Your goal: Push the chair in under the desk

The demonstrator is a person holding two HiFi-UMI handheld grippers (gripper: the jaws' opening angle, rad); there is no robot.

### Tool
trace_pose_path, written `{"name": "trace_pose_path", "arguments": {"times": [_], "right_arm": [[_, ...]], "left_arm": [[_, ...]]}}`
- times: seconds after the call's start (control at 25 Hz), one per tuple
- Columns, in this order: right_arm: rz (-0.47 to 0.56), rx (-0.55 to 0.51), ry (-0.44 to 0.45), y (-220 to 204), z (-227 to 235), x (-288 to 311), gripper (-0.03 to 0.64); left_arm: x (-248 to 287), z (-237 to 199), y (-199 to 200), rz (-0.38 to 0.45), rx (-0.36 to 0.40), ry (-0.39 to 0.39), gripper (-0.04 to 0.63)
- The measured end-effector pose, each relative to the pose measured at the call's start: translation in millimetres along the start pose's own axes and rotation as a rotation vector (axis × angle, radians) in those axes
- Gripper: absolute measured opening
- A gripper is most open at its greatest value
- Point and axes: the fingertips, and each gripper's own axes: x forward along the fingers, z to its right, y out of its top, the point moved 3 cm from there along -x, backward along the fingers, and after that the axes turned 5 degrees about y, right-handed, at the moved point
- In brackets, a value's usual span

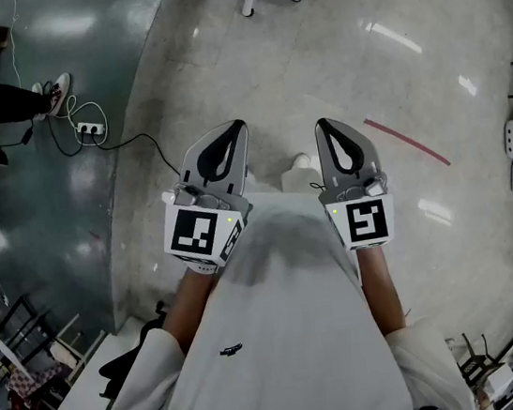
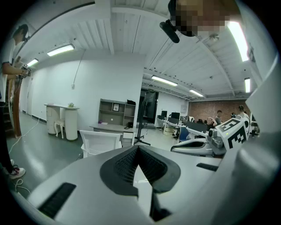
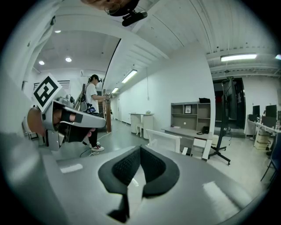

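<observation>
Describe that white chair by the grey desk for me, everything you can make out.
The chair is white and looks like plastic, with a broad rectangular backrest turned toward us. It stands upright on our side of the grey desk, some way off across the room. Its seat and legs are hidden behind the left tool, which is shut and holds nothing. Nothing visibly touches the chair.

Right gripper (image 3: 139, 150) jaws together, empty; white chair (image 3: 163, 140) by desk (image 3: 188, 131) beyond
</observation>
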Motion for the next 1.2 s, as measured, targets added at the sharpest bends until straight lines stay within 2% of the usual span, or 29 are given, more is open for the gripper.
{"name": "trace_pose_path", "arguments": {"times": [0.2, 0.44, 0.68, 0.88, 1.2], "right_arm": [[0.0, 0.0, 0.015, 10, -18, 16, 0.012], [0.049, -0.013, 0.025, 37, -52, 52, 0.012], [0.061, 0.021, 0.013, 44, -88, 79, 0.012], [0.058, 0.04, -0.006, 46, -119, 112, 0.012], [0.073, 0.011, -0.036, 63, -144, 162, 0.012]], "left_arm": [[-18, -28, 2, 0.01, -0.035, 0.028, 0.008], [-34, -78, 11, 0.051, -0.055, 0.039, 0.007], [-57, -128, 7, 0.055, -0.082, 0.037, 0.006], [-79, -175, 5, 0.063, -0.073, 0.037, 0.006], [-92, -230, -7, 0.043, -0.101, 0.031, 0.006]]}}
